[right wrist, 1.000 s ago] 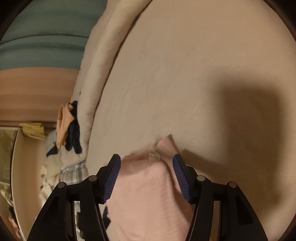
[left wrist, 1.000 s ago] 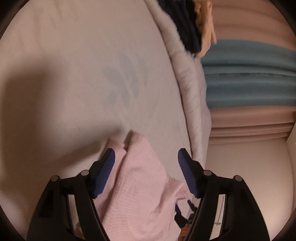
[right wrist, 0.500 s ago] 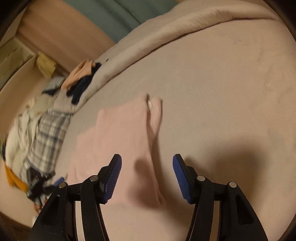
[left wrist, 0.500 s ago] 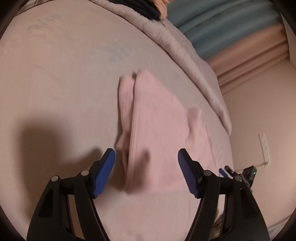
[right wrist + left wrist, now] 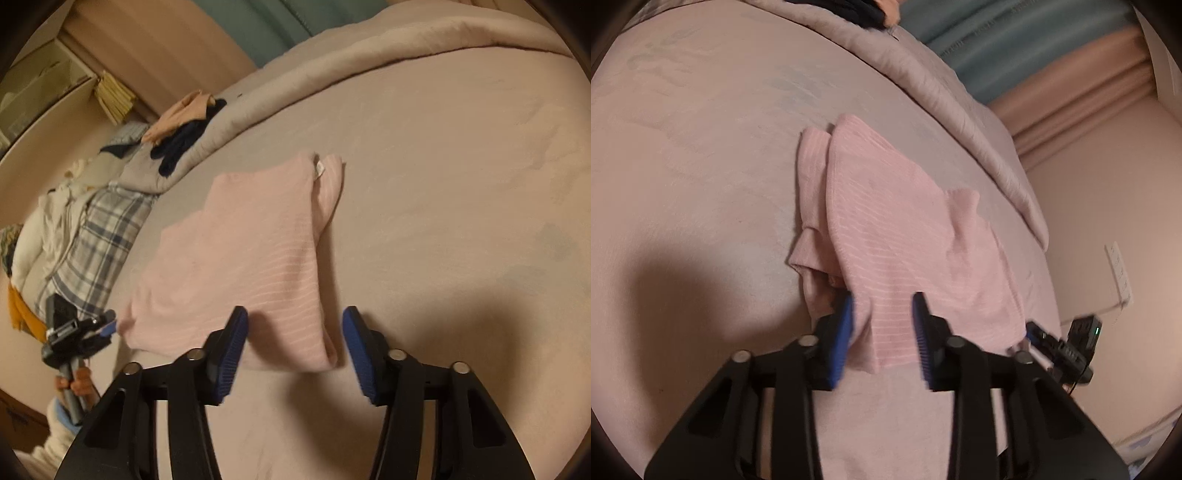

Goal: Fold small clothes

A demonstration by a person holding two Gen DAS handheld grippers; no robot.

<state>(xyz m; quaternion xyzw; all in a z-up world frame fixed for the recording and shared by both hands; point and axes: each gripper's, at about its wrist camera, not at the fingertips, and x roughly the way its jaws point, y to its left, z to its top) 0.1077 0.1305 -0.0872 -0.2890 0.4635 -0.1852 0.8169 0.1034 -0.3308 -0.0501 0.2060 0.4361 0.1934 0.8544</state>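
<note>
A pink ribbed garment (image 5: 894,236) lies partly folded on the bed sheet (image 5: 701,166); it also shows in the right wrist view (image 5: 251,251) with a white label near its far corner. My left gripper (image 5: 882,321) has its jaws narrowed around the garment's near corner, with a gap still left between pads and cloth. My right gripper (image 5: 293,339) is open, its pads on either side of the garment's near edge, not touching it. The left gripper also shows at the left of the right wrist view (image 5: 79,330).
A rolled duvet (image 5: 332,62) lines the far side of the bed. Dark and peach clothes (image 5: 184,125) lie on it, with a plaid garment (image 5: 96,236) and white laundry beside. Curtains (image 5: 1015,48) and a wall outlet (image 5: 1119,269) stand beyond the bed.
Both grippers pulled back and let the pink garment lie on the sheet. The left jaws have since narrowed around its near corner. The right gripper stays open.
</note>
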